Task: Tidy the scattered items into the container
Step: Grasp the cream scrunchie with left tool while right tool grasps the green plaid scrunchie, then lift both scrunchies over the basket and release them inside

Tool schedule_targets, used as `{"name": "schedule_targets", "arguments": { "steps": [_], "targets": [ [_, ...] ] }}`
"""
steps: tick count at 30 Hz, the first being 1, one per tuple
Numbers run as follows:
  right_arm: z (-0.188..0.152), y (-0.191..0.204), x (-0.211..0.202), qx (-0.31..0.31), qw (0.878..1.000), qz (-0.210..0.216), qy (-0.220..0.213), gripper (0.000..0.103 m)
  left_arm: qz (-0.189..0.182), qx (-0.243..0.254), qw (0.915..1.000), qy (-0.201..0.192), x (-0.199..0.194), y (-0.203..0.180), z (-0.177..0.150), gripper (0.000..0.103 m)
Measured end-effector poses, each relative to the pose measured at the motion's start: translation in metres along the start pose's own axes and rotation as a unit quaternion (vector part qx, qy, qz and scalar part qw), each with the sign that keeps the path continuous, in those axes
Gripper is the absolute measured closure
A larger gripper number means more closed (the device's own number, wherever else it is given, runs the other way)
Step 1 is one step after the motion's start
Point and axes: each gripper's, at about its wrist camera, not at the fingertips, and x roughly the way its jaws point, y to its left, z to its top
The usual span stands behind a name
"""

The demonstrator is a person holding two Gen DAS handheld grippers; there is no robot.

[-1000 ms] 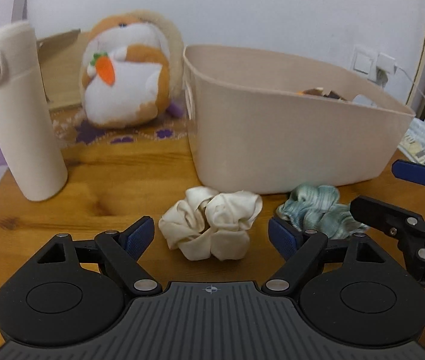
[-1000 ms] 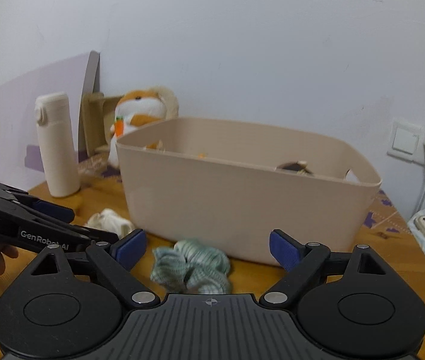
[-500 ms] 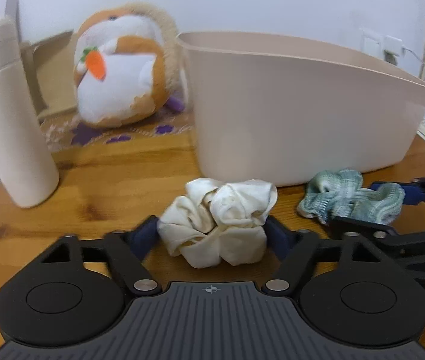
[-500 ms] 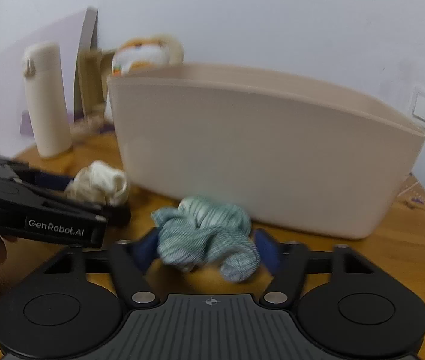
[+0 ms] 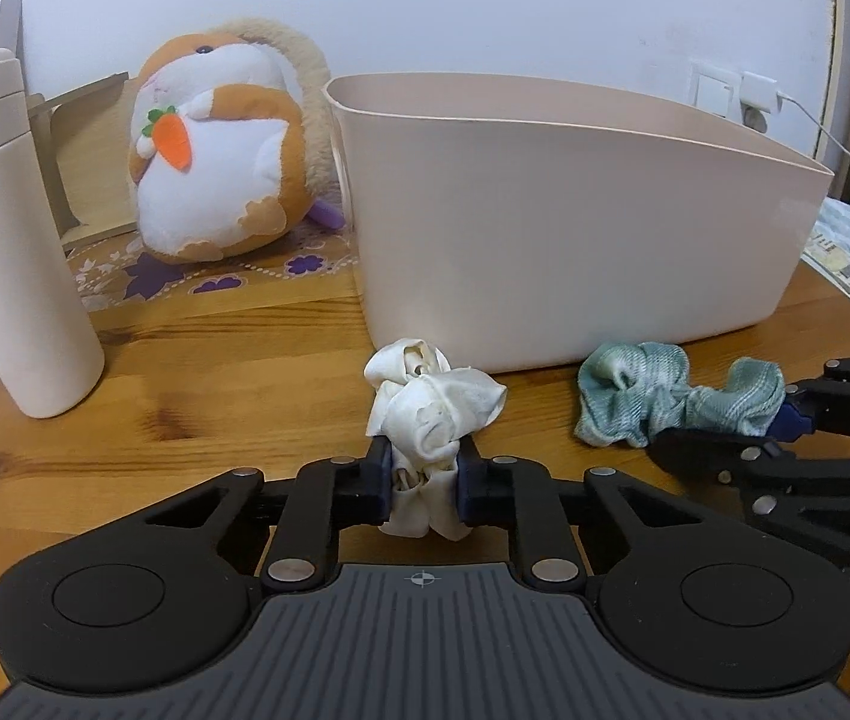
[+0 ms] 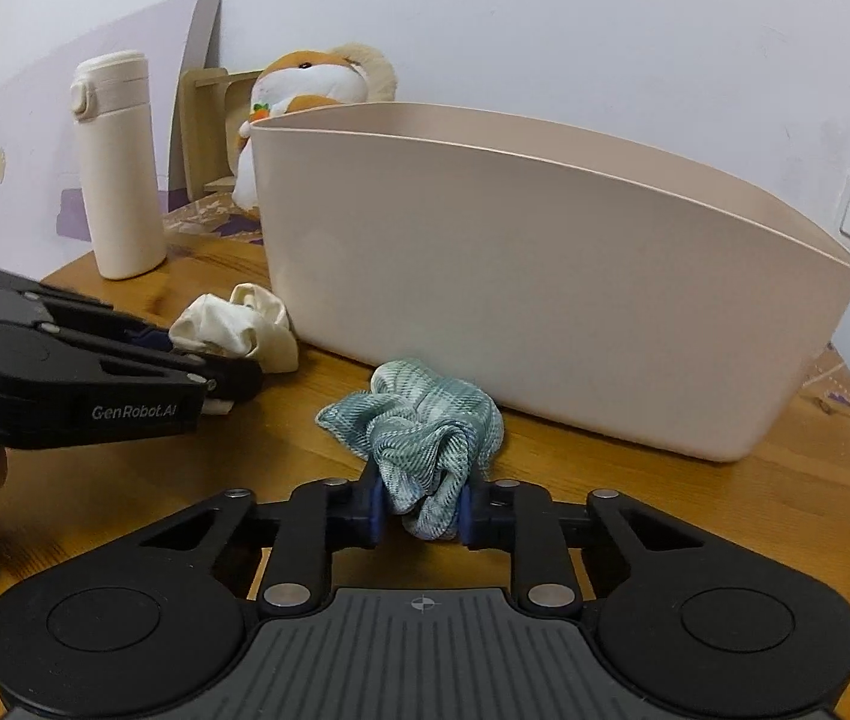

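Both grippers have just been closing — left gripper point(image 5: 423, 480) is clenched on the cream fabric scrunchie point(image 5: 430, 414), right gripper point(image 6: 419, 507) on the green striped scrunchie point(image 6: 419, 438), at the bench's point(image 5: 185, 396) near edge; each should be lifted clear of the beige plastic tub's point(image 5: 574, 228) rim before release.

I see a plain white wall point(image 5: 484, 0) with a switch plate point(image 5: 711, 93) behind my wooden table point(image 5: 215, 396).

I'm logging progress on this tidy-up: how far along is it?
Done: nothing visibly in the beige bin from this low angle. In hand: left gripper shut on the cream scrunchie, right gripper shut on the green scrunchie, both on the table. Left: lifting both into the bin.
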Motion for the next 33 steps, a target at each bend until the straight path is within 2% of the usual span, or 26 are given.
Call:
{"name": "schedule_targets", "arguments": {
  "steps": [8,14,23,33],
  "targets": [
    [0.002,-0.009,-0.021,0.031,0.999,0.006,-0.015,0.084,-0.004,0.009,0.9996,-0.027,-0.027,-0.009,0.005,0.084],
    [0.006,-0.012,-0.049,0.038,0.998,0.01,-0.042,0.084,-0.013,0.009,0.9987,-0.048,-0.051,-0.019,0.011,0.084],
    [0.028,-0.031,-0.087,0.05,0.995,-0.008,-0.091,0.084,-0.005,0.011,0.997,-0.076,-0.075,-0.02,0.028,0.084],
    [0.063,-0.048,-0.111,0.038,0.988,-0.043,-0.143,0.083,0.008,0.023,0.9919,-0.124,-0.095,-0.027,0.069,0.084]
  ]
}}
